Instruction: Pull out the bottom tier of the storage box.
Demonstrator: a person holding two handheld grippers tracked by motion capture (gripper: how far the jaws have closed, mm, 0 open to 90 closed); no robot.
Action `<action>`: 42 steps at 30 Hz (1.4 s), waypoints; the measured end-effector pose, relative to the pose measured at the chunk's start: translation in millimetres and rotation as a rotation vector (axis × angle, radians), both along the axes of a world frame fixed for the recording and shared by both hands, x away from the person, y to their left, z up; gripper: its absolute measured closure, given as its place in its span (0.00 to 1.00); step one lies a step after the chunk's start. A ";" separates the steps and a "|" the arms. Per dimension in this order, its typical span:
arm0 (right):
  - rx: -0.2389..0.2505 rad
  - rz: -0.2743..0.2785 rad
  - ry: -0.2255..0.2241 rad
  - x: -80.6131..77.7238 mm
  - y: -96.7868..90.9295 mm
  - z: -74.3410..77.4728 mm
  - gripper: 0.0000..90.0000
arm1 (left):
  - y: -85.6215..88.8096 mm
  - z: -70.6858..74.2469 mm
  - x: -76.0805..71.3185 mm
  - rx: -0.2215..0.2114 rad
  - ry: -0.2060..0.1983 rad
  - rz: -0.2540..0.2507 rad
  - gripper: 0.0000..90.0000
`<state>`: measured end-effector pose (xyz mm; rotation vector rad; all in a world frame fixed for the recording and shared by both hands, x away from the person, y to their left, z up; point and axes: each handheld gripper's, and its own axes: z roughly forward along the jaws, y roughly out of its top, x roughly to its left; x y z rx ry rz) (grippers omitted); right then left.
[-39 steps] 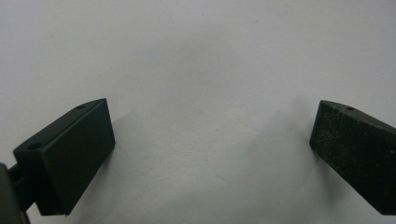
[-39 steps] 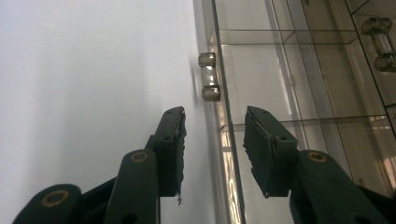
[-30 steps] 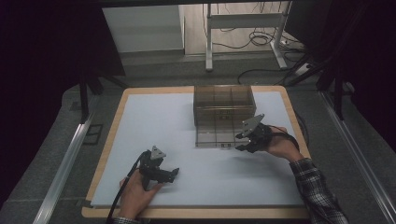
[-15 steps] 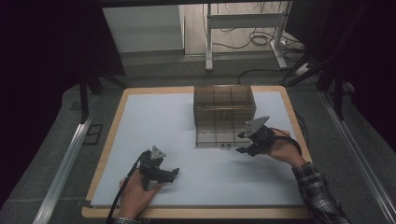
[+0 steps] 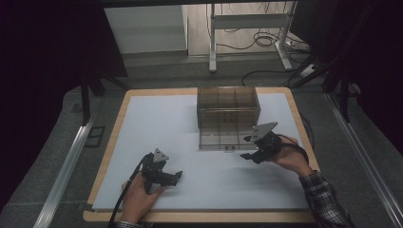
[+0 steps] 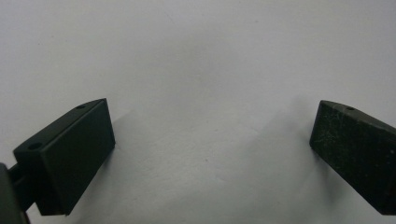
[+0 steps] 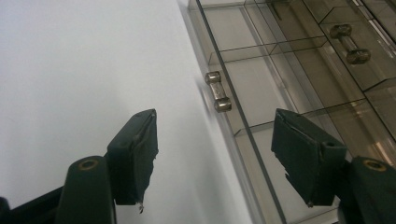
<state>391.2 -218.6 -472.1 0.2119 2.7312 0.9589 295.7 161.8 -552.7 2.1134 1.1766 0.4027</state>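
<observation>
Smoky clear plastic drawer, pulled out of box cabinet, small metal bar handle just ahead of right gripper; jaws just widening, empty. Left gripper wide, empty.

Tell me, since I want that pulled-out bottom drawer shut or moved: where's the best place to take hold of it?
Probably by the small metal bar handle on the front of the smoky clear plastic drawer. It stands proud of the flat front panel, so jaws can straddle it. Come from the front, the person's side, where the right tool stands open just short of it.
</observation>
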 end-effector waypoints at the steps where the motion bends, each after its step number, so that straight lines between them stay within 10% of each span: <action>1: -0.001 -0.003 -0.001 -0.9 -0.3 -0.1 0.34 | 0.0 0.0 0.0 0.000 0.000 0.000 0.00; 42: 0.070 -0.115 0.008 -41.2 -8.8 -27.6 0.13 | 0.1 0.0 0.0 0.000 -0.001 0.000 0.00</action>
